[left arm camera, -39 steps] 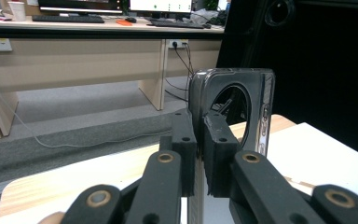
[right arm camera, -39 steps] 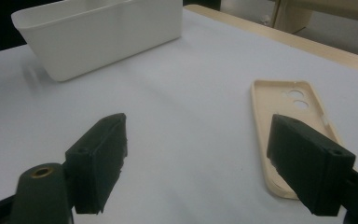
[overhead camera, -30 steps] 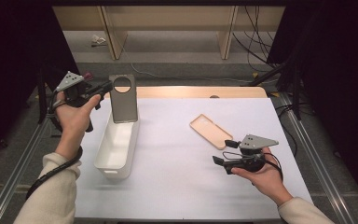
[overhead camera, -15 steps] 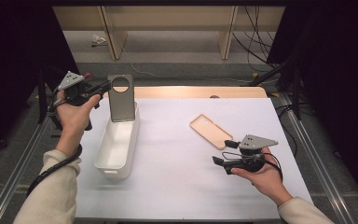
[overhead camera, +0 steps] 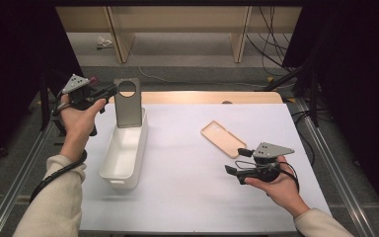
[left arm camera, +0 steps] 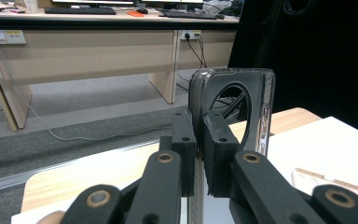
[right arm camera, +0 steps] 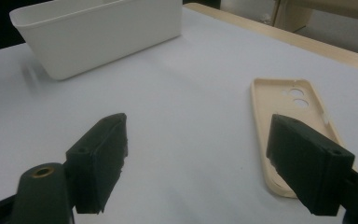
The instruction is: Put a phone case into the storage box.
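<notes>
Item in hand: grey phone case (overhead camera: 128,102), dark and translucent with a large round cut-out near its top. I hold it upright over the far end of the white bin (overhead camera: 125,150).

Left gripper (overhead camera: 109,92): jaws pressed onto the case's edge, pinching it by its upper left side. In the left gripper view the two pads (left arm camera: 185,140) sandwich the case wall (left arm camera: 242,105) with no gap.

Case position: lower edge at or just inside the bin's far rim. I cannot tell from above whether it touches the bin floor.

Right gripper (overhead camera: 233,170): jaws spread wide, holding nothing, low over the white table cover (overhead camera: 187,197) near the front right.

Second item: beige phone case (overhead camera: 223,138), lying flat, hollow side up, just beyond my right gripper. In the right gripper view it (right arm camera: 289,116) sits partly behind one jaw, not between the pads.

Step, as I judge it: depositing the grey case into the bin.

Next move calls for: lowering or tipping the grey case so it lies inside the bin walls, then parting the left jaws. Afterwards, likely, my right gripper addresses the beige case; its thin flat rim will need an edge pinch.
</notes>
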A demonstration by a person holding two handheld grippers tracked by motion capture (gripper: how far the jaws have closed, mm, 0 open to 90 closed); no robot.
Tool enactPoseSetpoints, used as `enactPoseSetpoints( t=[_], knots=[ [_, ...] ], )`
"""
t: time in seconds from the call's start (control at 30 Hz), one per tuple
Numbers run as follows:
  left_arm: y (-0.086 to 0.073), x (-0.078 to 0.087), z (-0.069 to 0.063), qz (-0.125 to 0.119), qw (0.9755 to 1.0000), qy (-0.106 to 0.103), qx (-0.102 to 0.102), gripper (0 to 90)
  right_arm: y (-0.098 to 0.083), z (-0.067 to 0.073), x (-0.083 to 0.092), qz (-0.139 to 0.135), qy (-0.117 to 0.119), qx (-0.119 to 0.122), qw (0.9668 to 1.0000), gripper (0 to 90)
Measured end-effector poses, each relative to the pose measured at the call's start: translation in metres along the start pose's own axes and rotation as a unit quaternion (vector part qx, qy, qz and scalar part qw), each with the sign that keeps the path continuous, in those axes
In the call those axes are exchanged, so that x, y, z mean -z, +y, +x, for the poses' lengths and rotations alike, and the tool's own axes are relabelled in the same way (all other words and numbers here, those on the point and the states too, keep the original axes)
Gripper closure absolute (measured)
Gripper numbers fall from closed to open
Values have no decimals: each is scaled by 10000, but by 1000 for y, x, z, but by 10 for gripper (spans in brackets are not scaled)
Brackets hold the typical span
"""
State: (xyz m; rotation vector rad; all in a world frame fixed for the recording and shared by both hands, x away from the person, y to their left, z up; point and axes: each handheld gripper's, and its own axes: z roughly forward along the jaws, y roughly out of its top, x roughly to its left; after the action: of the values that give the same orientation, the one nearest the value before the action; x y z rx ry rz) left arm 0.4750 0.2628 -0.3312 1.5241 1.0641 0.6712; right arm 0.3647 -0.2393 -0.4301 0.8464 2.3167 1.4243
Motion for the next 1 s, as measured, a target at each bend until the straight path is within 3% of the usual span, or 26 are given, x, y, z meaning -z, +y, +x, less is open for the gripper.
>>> enactPoseSetpoints(
  t=[1.0],
  knots=[
    [-8, -22, 12, 168, 9998, 134, -44, 836, 0, 0, 0, 7, 8, -1, 10000, 214]
  ],
)
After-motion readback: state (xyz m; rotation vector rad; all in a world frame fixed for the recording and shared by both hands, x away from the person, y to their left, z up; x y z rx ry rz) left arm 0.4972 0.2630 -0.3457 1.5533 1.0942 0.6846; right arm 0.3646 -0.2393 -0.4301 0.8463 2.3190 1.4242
